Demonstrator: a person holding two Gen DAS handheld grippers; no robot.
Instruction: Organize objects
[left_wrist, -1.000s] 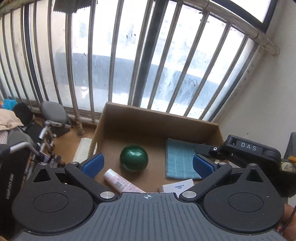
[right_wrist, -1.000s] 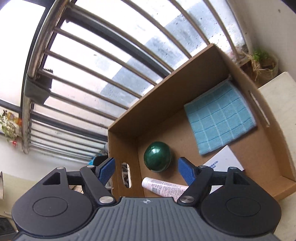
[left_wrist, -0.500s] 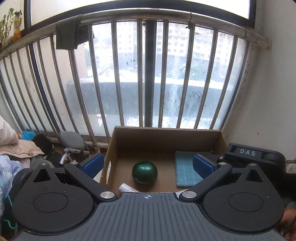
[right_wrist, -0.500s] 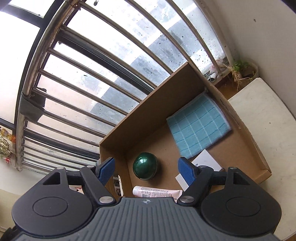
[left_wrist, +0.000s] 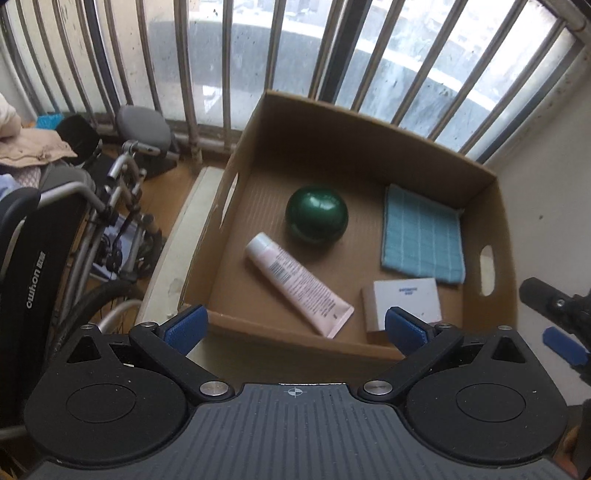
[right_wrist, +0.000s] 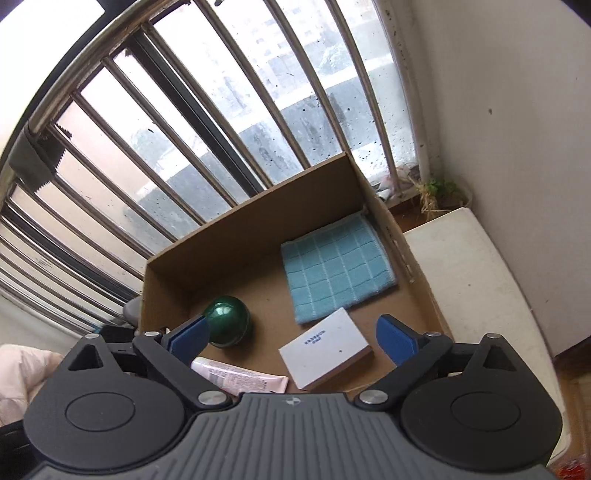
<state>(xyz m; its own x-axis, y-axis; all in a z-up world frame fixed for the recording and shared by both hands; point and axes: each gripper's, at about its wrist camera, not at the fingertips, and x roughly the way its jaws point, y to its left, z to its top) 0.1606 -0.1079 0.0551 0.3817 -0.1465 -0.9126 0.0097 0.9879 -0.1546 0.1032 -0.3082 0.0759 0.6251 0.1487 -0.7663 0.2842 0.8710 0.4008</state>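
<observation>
Four things lie in the brown cardboard box (left_wrist: 369, 155) below both tools (none held): the left gripper (left_wrist: 295, 328) is spread wide, and the right gripper (right_wrist: 295, 338) is opening, with nothing between its jaws.

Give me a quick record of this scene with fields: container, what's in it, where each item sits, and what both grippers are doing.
container: open cardboard box by a barred window
contents: green ball, pink tube, blue cloth, white box
layout: ball mid-floor; tube lying diagonally in front of it; cloth flat in far right corner; white box in front of the cloth
left gripper: open, empty, above the box's near edge
right gripper: jaws opening, nothing gripped, over the box
</observation>
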